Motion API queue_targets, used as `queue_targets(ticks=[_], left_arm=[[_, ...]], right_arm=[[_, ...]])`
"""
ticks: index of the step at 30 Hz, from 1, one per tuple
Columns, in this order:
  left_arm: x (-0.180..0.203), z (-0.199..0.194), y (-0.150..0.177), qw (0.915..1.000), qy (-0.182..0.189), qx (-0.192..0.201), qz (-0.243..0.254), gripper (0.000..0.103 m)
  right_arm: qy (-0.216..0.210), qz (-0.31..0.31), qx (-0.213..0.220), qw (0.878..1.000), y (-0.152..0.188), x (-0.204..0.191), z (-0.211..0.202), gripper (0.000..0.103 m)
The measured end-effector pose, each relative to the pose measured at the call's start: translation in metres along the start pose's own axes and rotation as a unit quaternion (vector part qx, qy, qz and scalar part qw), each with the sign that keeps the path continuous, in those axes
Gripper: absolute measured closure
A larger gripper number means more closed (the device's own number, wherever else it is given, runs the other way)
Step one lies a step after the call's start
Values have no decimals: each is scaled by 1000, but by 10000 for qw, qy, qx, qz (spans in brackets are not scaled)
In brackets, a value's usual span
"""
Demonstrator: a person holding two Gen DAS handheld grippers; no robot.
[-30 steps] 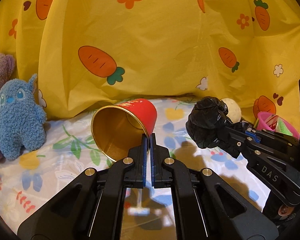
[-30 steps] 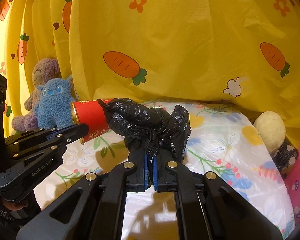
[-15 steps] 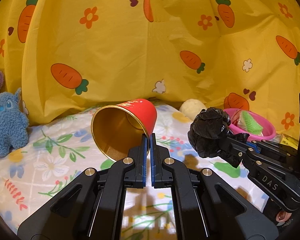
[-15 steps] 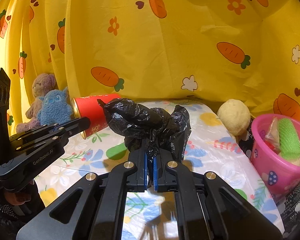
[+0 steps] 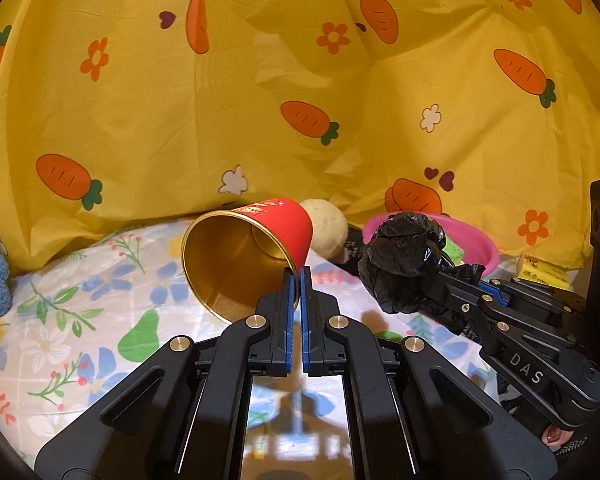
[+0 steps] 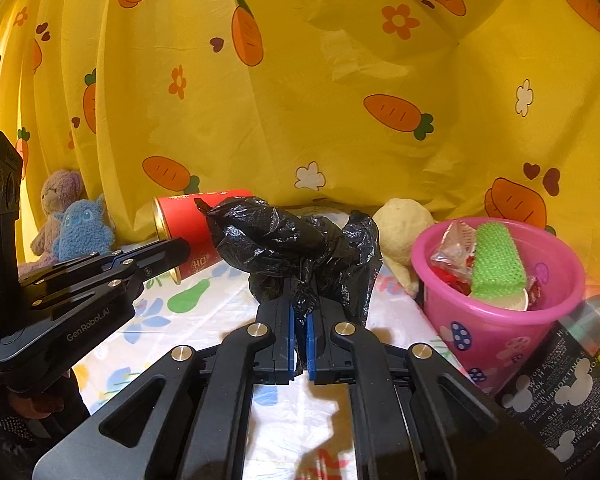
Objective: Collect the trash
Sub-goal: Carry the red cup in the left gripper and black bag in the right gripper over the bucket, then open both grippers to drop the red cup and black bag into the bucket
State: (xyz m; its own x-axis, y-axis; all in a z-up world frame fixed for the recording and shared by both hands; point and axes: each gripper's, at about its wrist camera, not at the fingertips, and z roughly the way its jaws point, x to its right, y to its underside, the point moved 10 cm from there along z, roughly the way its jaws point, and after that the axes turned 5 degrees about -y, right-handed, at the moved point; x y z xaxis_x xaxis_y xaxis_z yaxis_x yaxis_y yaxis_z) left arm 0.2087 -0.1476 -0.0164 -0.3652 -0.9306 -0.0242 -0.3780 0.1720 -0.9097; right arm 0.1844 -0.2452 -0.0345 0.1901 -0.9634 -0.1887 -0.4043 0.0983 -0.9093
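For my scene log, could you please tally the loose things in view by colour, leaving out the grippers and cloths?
Red: 1, the cup.
Black: 2, the crumpled bag and the printed box.
Pink: 1, the bucket.
Blue: 1, a plush.
Purple: 1, a plush.
Cream: 1, a plush.
Total: 7.

The black bag (image 5: 404, 264) hides most of the pink bucket (image 5: 478, 242) in the left view.

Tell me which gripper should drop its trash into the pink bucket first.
Right. The right gripper holds the black plastic bag just beside the pink bucket. The left gripper, pinching the red cup by its rim, sits farther left.
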Motion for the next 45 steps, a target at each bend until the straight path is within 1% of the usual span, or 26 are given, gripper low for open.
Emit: queue_targets(ticks=[4, 7, 12, 15, 19, 22, 25, 32, 42, 45], left_arm=[[36, 6, -10, 9994, 303, 25, 152, 101], [66, 11, -19, 9979, 584, 61, 273, 101], [116, 22, -34, 9935, 1044, 127, 443, 101], [142, 35, -39, 9901, 1332, 63, 431, 101], [169, 54, -40, 9833, 1808, -120, 196, 101], [186, 70, -38, 9792, 2009, -262, 138, 101], [200, 85, -35, 9769, 2103, -359, 162, 101], [217, 123, -30, 9767, 2052, -599, 189, 101], [224, 167, -11, 9729, 2042, -1071, 163, 100], [220, 176, -5, 9734, 1963, -1173, 130, 99]], right_arm=[[323, 113, 177, 9993, -8, 34, -17, 98], [676, 271, 342, 9968, -18, 66, -31, 98], [1366, 444, 605, 9878, -34, 122, -52, 98], [1626, 635, 647, 9825, -37, 154, -59, 98], [1834, 882, 667, 9768, -36, 186, -61, 98], [1871, 1007, 644, 9750, -34, 201, -58, 98], [1889, 1017, 615, 9748, -34, 209, -54, 97], [1919, 1045, 526, 9744, -33, 220, -39, 97], [1959, 1124, 180, 9740, -20, 234, -14, 97], [1965, 1131, 52, 9740, -14, 238, -6, 97]])
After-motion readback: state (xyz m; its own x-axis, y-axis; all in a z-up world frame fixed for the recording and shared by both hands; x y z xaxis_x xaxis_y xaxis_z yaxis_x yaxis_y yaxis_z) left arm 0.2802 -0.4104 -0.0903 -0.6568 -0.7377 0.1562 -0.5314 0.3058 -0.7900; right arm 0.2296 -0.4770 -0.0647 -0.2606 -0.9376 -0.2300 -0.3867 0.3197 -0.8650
